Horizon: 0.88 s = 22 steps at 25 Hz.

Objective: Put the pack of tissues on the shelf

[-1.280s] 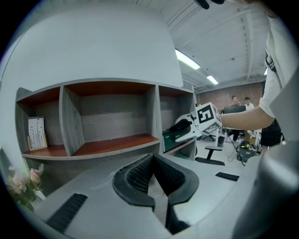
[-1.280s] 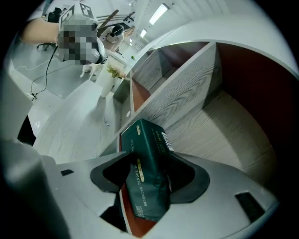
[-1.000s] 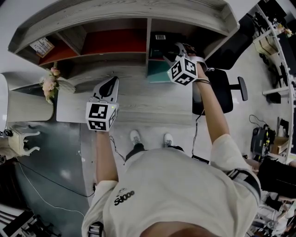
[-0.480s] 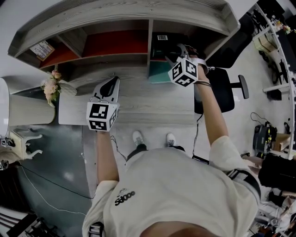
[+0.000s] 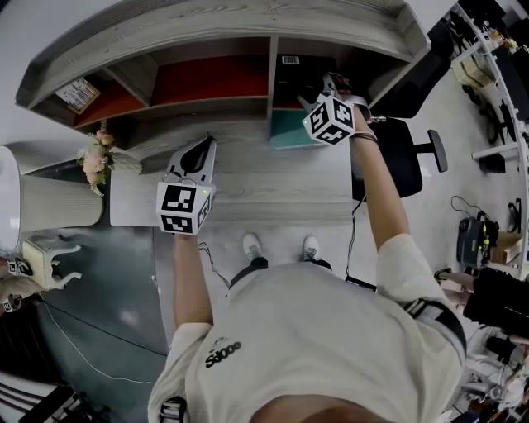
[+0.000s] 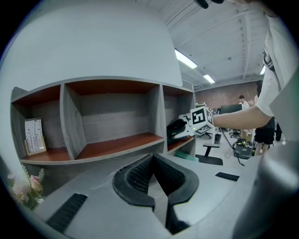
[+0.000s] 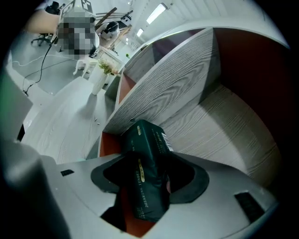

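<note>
Right gripper is clamping the pack of tissues, holding it inside the right compartment of the shelf for setting down. Left gripper is hanging back, jaws together, empty.

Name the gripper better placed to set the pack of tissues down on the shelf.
Right: the right gripper grips the pack of tissues inside the shelf; the left gripper is empty over the desk.

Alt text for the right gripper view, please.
The right tongs grip a dark green pack of tissues, its far end pointing into a shelf compartment with grey woodgrain walls and a red-brown floor. A pale desk surface stretches away at left.
</note>
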Tool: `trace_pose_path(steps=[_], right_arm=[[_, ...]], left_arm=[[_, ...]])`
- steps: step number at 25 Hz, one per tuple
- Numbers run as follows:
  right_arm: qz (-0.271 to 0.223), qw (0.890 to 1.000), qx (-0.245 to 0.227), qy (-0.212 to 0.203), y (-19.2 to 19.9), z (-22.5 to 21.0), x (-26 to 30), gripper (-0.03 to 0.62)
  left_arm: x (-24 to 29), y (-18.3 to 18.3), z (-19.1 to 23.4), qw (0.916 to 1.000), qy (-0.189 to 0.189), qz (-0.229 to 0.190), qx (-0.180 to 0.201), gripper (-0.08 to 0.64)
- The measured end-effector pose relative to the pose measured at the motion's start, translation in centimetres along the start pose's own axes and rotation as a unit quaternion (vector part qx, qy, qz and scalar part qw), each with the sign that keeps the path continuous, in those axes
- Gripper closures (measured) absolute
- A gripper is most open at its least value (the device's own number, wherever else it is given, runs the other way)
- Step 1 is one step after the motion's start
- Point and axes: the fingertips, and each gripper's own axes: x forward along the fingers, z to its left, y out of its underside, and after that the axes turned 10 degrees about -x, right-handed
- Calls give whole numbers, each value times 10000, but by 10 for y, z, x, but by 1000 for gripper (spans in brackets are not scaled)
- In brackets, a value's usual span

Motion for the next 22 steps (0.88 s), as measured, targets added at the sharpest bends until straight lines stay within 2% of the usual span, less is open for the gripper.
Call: trace_pose_path(steps=[5, 9, 12, 14, 18, 20, 22], right_arm=[[6, 9998, 169, 80, 0, -4, -1, 356], [-87, 9959, 726, 526, 1, -9, -28, 362], [-192, 9896, 1282, 624, 4, -9, -59, 362], [-238, 9824, 1740, 638, 10, -7, -82, 380], [-393, 9618, 2585, 815, 20, -11, -135, 501], [-462, 9511, 2915, 916, 25, -14, -161, 555], [-502, 9428, 3144, 992, 31, -15, -186, 578]], left_arm=[[-7, -6, 1, 10000, -44, -34, 79, 541], [-10, -18, -8, 9997, -4, -134, 206, 541], [-10, -30, -19, 9993, 39, -246, 294, 541], [-9, -38, -30, 9988, 91, -333, 361, 541], [-8, -59, -58, 9969, 235, -534, 522, 541], [-6, -68, -72, 9957, 318, -640, 592, 541], [-5, -77, -86, 9944, 399, -732, 653, 541]])
